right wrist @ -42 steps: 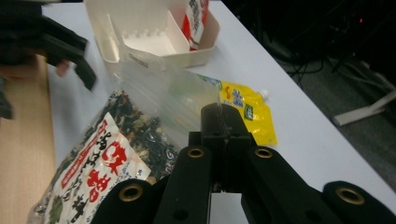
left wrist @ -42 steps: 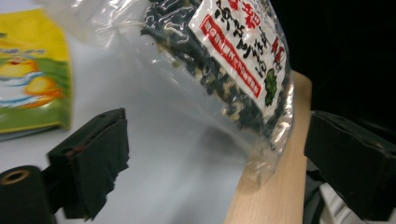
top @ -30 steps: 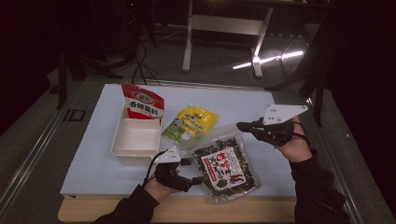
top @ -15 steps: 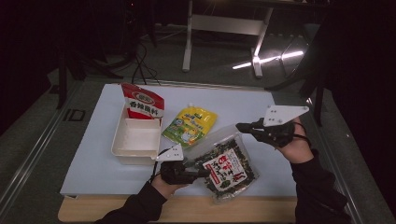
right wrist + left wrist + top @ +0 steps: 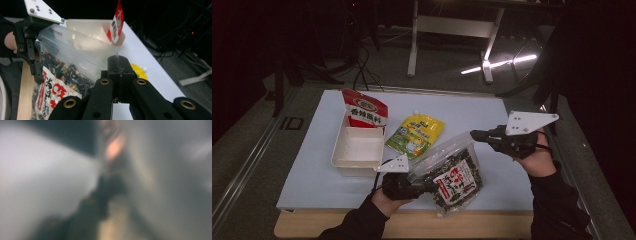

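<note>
A clear bag of dark dried mix with a red-and-white label (image 5: 454, 180) is held tilted above the table's front, between both grippers. My left gripper (image 5: 424, 186) is shut on the bag's lower left edge. My right gripper (image 5: 473, 134) is shut on its upper right corner. In the right gripper view the black jaws stand pressed together on the clear film, where the right gripper (image 5: 119, 67) pinches the bag (image 5: 65, 67). The left gripper (image 5: 33, 62) shows beyond, against the bag's far side. The left gripper view is a blur.
A white tray (image 5: 343, 159) sits left of the bag, with a red packet (image 5: 364, 112) standing at its far end. A yellow pouch (image 5: 417, 132) lies flat beside the tray. The white table top (image 5: 472, 107) has a wooden front edge (image 5: 412, 225).
The left gripper has moved right onto the bag's edge. The bag has risen off the table and now stretches between the two grippers. The right gripper has hardly moved.
</note>
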Motion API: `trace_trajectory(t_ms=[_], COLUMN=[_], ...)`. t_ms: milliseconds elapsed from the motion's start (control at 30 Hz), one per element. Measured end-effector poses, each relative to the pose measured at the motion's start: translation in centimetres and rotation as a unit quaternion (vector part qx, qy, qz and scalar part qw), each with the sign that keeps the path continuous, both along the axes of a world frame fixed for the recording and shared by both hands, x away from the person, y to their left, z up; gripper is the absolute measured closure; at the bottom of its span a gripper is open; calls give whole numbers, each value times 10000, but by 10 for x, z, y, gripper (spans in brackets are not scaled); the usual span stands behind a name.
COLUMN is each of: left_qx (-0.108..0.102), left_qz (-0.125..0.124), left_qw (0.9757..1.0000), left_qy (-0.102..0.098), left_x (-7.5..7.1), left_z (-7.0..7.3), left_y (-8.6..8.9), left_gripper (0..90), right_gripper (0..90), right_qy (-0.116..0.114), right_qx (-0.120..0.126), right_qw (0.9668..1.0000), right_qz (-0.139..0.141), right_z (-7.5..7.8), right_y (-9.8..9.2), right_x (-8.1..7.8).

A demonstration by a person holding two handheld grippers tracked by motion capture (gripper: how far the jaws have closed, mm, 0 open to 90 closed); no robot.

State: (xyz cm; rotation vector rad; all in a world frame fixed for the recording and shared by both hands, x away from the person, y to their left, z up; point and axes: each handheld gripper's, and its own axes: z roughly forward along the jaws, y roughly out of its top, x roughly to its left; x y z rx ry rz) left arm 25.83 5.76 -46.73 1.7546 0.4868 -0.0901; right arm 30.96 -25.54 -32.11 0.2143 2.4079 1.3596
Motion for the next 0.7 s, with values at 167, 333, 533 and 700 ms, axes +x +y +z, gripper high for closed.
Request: trace_trajectory(t_ms=[167,333,533,700], left_qx=[89,129,96,129], left_qz=[122,240,366,438], left_qw=[9997,9988,9977,9967], left_qy=[-209,-412,-561,-672], left_x=[-1,-1,1,2], left_z=[17,32,50,66], left_y=[7,16,26,36], left_gripper=[762,764,763,764], right_gripper=[819,710,543,393], right_qy=[-1,101,361,591], right_qx=[282,386,559,814], right_qw=[9996,9990,9967,9927], right_qz=[-28,-216,-460,-672], right_z=[5,-4,-22,-38], right_y=[-6,-11,-18,-26], right_x=[-1,2,7,12])
